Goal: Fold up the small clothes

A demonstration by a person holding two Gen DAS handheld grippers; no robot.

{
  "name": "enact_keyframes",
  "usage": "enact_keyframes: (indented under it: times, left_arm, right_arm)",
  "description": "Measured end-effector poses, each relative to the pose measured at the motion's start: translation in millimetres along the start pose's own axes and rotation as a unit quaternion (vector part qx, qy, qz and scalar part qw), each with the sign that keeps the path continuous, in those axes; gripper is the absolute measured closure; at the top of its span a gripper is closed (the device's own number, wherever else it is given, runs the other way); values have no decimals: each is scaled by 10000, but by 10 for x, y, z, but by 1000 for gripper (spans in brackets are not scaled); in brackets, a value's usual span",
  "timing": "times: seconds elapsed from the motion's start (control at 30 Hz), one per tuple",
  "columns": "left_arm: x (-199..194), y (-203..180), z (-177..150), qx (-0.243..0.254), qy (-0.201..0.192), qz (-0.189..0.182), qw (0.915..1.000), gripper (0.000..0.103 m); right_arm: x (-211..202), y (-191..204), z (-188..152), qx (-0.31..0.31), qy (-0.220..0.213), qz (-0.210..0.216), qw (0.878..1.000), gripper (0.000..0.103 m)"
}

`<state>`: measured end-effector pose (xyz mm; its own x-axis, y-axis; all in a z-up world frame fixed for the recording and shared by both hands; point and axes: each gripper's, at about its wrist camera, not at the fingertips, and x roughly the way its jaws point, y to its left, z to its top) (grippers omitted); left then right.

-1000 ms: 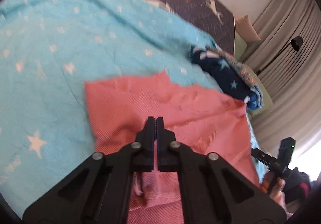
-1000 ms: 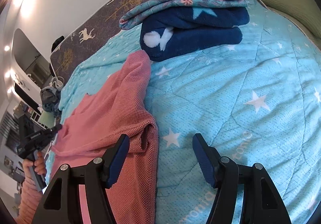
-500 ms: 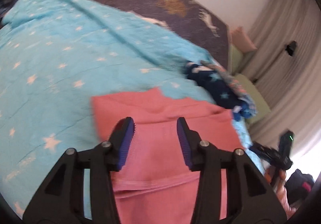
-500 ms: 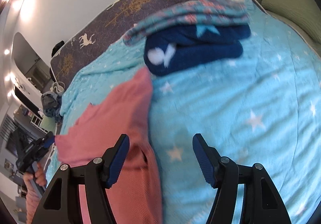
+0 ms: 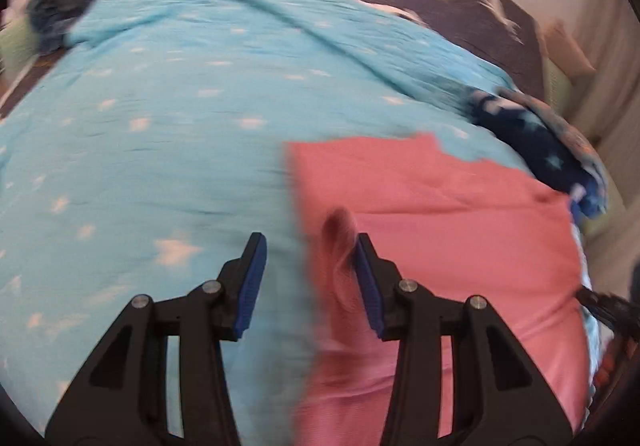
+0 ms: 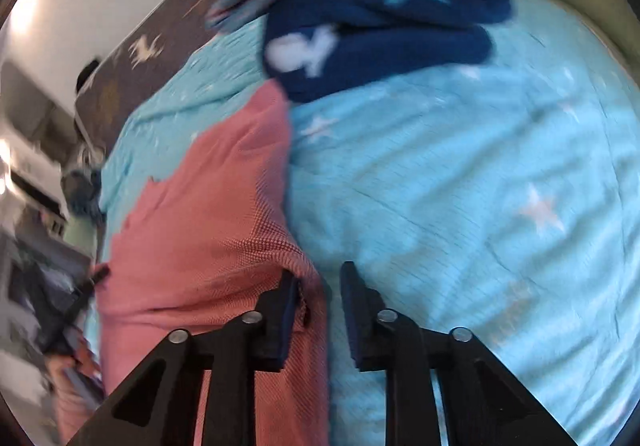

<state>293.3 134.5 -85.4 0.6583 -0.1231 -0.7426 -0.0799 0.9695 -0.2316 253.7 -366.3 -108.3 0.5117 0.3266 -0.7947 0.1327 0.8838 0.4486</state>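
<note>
Left wrist view, blurred. Left gripper (image 5: 308,278) jaws stand apart; a raised fold of the pink garment (image 5: 440,246) pokes up between them, just beside the right-hand pad, and I cannot tell whether it touches; the other pad is clear of it. Garment lies spread on the turquoise star blanket (image 5: 160,134) from centre toward 4 o'clock. Stack of folded clothes (image 5: 552,150), navy with a patterned piece on top, at 2 o'clock, touching the garment's far corner.

Right wrist view, blurred. Right gripper (image 6: 316,310) jaws have just been closing and stand narrow; the pink garment's (image 6: 200,214) edge sits in the gap against the left-hand pad, the other pad clear. Garment runs from 7 toward 11 o'clock. Folded stack (image 6: 380,30) at 12 o'clock.
</note>
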Motion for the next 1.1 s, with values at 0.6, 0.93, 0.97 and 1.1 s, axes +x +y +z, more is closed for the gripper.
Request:
enact_keyframes:
  times: [0.6,0.93,0.97,1.1]
  left_arm:
    - [409,-562,-83,73,508,-1525,9870,64]
    - [-266,-249,-195,-9,48,-1565,9877,53]
    - [-455,-215,-265,100,-75,-1575,9874,48]
    - [-1014,-88,-579,408,-304,-1444,9882,35]
  right_arm:
    - [474,679,546,-691,-221,-77,9973,93]
    - [56,112,354,-329,-382,191,9985,96]
    - [-104,101,244,-460,-387,365,9975,96]
    - [-719,-7,-258,-980,-458,493,9929,94]
